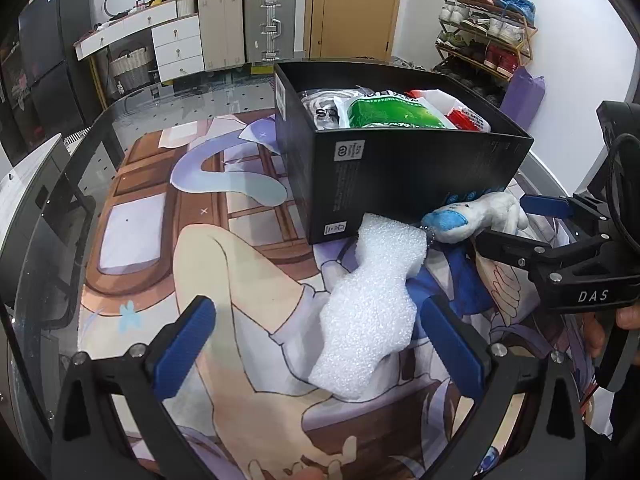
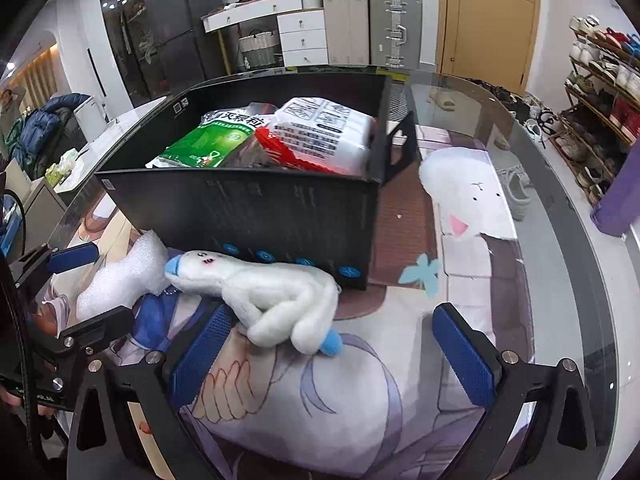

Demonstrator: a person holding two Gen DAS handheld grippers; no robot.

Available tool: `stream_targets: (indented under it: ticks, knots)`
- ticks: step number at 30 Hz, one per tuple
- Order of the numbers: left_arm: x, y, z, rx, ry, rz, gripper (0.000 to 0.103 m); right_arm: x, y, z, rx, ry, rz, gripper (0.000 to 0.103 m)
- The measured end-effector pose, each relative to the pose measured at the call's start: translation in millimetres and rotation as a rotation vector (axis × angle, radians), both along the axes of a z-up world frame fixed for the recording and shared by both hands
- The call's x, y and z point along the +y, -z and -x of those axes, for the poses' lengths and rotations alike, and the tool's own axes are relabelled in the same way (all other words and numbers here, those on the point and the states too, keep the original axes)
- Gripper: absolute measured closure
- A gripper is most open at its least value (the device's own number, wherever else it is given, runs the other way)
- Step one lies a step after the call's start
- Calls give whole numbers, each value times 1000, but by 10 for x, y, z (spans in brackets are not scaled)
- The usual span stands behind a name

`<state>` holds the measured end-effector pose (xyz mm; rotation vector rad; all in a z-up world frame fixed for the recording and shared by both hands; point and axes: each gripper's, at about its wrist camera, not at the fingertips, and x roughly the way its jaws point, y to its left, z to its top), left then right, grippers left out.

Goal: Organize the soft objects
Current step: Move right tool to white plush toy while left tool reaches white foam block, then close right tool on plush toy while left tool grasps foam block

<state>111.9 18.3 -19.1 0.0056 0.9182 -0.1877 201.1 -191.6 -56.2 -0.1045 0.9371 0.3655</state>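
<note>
Left wrist view shows the left gripper [image 1: 316, 344] with its jaws spread wide around the near end of a white foam piece [image 1: 368, 304], neither blue pad pressing it; the foam lies on the printed mat [image 1: 224, 264], its far end touching the base of the black box [image 1: 400, 176]. Just to the right, a white plush toy [image 1: 476, 216] with a blue snout lies against the box's front wall, touching the foam. Right wrist view shows the right gripper [image 2: 334, 356] also released, jaws wide apart; the plush [image 2: 272, 296] lies toward its left pad, and whether the pad touches it is unclear. Inside the box [image 2: 280, 216] sit a green packet [image 2: 204, 140] and a white-and-red packet [image 2: 320, 132]. Both mat and box rest on a glass table [image 2: 568, 264].
</note>
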Motion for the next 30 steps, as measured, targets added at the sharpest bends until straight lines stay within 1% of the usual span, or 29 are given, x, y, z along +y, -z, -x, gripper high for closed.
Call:
stream_targets:
  ticks: [3, 9, 13, 15, 19, 24, 26, 29, 30]
  knots:
    - [6, 9, -4, -1, 0, -3, 0, 33, 15, -22, -8, 7, 53, 1]
    - [-1, 18, 0, 0, 2, -17, 0, 65, 13, -46, -5, -2, 50, 1]
    - [-4, 19, 4, 1, 2, -20, 0, 65, 4, -54, -8, -2, 47, 3]
    - [-16, 18, 6, 2, 2, -23, 0, 84, -1, -38, -13, -9, 52, 10]
    - [-24, 18, 2, 4, 2, -31, 0, 125, -19, 0, -24, -28, 48, 18]
    - [-40, 21, -5, 5, 3, -38, 0, 167, -44, 70, -35, -59, 39, 36]
    - [-43, 23, -5, 5, 2, -40, 0, 178, -51, 94, -38, -70, 37, 40]
    - [-47, 28, -8, 6, 2, -44, 0, 189, -54, 117, -40, -83, 35, 43]
    - [-46, 29, -11, 6, 2, -46, 0, 195, -54, 125, -40, -86, 35, 47]
